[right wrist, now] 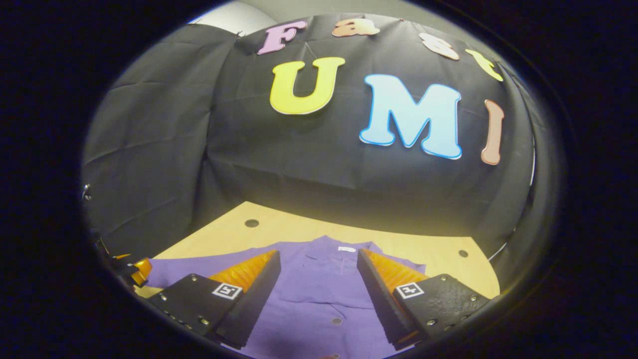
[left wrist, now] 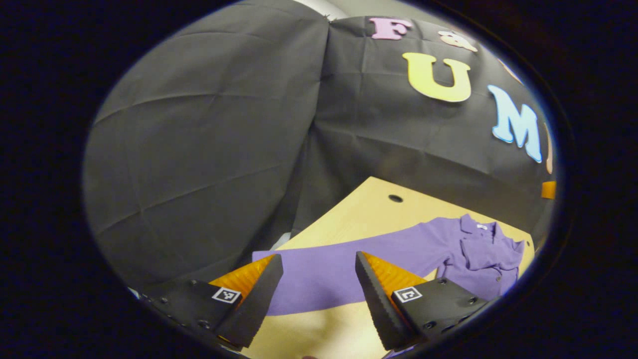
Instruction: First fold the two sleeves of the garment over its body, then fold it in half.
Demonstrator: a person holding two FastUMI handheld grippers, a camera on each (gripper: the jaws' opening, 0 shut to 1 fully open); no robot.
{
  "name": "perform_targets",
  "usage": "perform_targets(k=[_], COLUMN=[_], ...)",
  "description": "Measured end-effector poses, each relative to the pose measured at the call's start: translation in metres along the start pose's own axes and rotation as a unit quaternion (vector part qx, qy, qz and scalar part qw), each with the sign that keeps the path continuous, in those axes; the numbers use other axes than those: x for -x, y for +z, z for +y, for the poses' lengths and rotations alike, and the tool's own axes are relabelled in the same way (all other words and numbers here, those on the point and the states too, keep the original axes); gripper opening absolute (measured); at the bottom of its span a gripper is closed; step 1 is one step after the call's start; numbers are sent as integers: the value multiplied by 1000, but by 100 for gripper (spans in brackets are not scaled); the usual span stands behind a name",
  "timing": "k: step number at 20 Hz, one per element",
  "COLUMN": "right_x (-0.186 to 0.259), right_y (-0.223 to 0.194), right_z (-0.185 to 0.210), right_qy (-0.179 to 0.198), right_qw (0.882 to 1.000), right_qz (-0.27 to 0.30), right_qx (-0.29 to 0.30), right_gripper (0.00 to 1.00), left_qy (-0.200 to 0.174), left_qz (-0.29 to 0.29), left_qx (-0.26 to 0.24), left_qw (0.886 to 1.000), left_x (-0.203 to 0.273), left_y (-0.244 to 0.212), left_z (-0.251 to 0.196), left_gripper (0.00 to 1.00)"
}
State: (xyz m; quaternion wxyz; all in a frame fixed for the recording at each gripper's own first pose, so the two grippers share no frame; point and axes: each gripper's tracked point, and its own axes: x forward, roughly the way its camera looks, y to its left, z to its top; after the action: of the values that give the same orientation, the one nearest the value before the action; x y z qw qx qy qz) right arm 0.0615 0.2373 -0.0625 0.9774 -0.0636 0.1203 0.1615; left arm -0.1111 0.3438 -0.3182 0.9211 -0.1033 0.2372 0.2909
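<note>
1. Tabletop (right wrist: 433,249): light wood surface, flat, seen in both gripper views.
2. Round dark holes in the tabletop: one near the far left corner (right wrist: 251,223), one near the far right edge (right wrist: 463,253).
3. Booth wall (left wrist: 209,149): black cloth, creased in a grid of fold lines, hanging close behind the tabletop's far edges.

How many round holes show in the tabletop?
3. One is at the far left, beyond the garment; one at the far right; one in the left gripper view, possibly the same. Cloth may hide others.
</note>
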Motion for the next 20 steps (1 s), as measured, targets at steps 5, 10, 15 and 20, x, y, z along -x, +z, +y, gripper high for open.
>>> perform_targets(k=[5, 10, 15, 20], right_x=[15, 19, 28, 29], right_y=[-9, -31, -42, -49], right_z=[-7, -4, -2, -5], right_qy=[-11, -6, 6, 12], right_qw=[1000, 998, 997, 996], right_qz=[13, 51, 67, 75], right_qx=[-3, -35, -33, -53], right_gripper=[96, 96, 96, 96], left_qy=[65, 89, 93, 97], left_qz=[41, 67, 83, 89], left_qx=[18, 24, 8, -14], left_qw=[997, 993, 992, 991], left_x=[-17, -36, -47, -50], left_y=[-28, -46, -58, -59], left_z=[43, 62, 60, 48], left_gripper=[93, 93, 94, 92])
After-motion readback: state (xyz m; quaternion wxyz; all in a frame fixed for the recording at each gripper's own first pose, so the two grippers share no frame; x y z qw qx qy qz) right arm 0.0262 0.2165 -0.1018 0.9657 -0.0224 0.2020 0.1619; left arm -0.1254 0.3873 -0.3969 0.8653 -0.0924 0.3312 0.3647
